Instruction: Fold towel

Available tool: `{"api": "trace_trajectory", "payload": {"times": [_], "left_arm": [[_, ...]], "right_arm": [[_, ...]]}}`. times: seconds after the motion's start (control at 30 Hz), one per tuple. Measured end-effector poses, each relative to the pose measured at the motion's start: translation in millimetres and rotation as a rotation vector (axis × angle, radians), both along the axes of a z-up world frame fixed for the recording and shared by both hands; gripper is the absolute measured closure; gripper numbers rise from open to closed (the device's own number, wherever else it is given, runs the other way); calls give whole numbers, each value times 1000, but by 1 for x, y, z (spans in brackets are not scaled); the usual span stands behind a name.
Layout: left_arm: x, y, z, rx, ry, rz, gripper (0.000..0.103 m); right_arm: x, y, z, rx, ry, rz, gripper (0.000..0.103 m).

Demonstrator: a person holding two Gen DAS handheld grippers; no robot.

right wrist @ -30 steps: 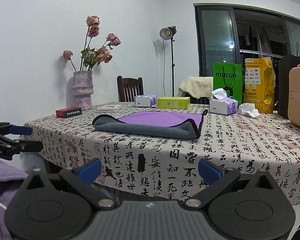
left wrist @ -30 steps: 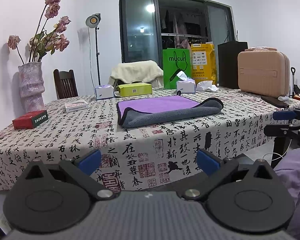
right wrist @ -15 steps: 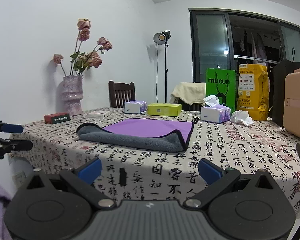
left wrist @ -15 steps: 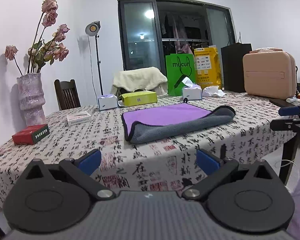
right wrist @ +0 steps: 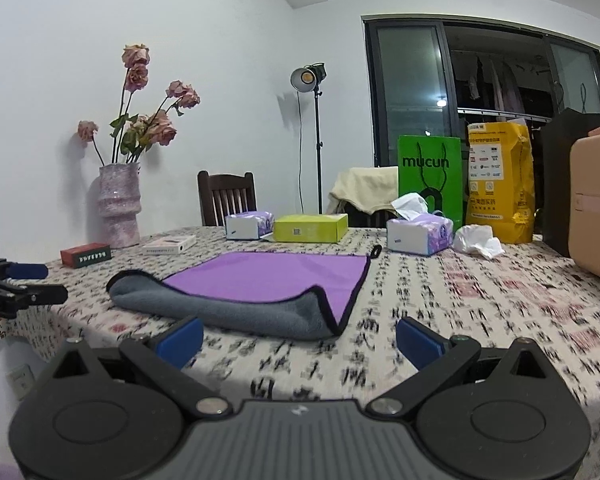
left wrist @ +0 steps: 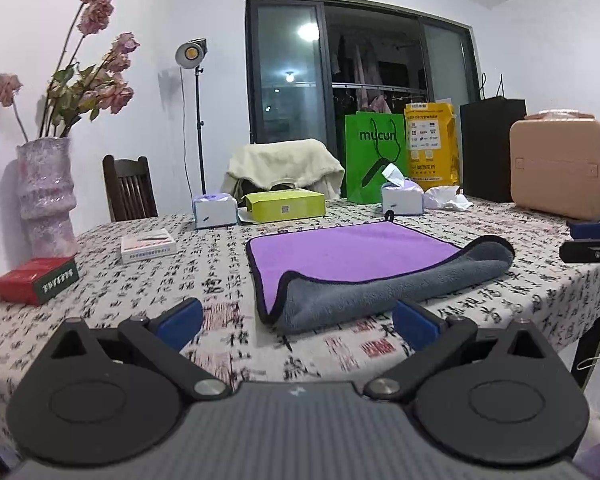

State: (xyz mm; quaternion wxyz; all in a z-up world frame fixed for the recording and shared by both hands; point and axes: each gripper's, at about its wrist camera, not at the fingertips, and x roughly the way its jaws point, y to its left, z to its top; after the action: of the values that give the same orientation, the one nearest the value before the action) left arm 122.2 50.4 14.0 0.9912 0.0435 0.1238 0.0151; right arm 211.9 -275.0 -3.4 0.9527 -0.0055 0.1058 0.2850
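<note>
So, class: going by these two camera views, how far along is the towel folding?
Done: the towel lies on the table with its near edge rolled over, grey side up, so a first fold looks begun. In hand: nothing; the left gripper and right gripper are both open, short of the cloth. Left: grasp it and finish the folds.

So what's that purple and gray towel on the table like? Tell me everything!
The towel looks soft and fluffy, purple on one side and gray on the other, with a thin dark trim along its edges. It lies on the table's patterned cloth. Its near edge is flipped over onto the purple, showing a puffy gray band. A small dark loop pokes from one far corner. Neither the left claw nor the right claw touches it; both are open, short of its near edge.
</note>
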Motion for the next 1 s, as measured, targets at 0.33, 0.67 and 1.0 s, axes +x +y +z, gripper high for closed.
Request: {"api": "trace_trajectory", "payload": {"times": [0.33, 0.67, 1.0], "left_arm": [[57, 15, -6, -2, 30, -8, 35], [96, 33, -17, -101, 136, -76, 75], [105, 42, -11, -134, 190, -91, 92]], "right_arm": [[60, 33, -3, -77, -5, 97, 22], [96, 56, -15, -122, 49, 158, 72], [122, 44, -11, -130, 187, 173, 89]]}}
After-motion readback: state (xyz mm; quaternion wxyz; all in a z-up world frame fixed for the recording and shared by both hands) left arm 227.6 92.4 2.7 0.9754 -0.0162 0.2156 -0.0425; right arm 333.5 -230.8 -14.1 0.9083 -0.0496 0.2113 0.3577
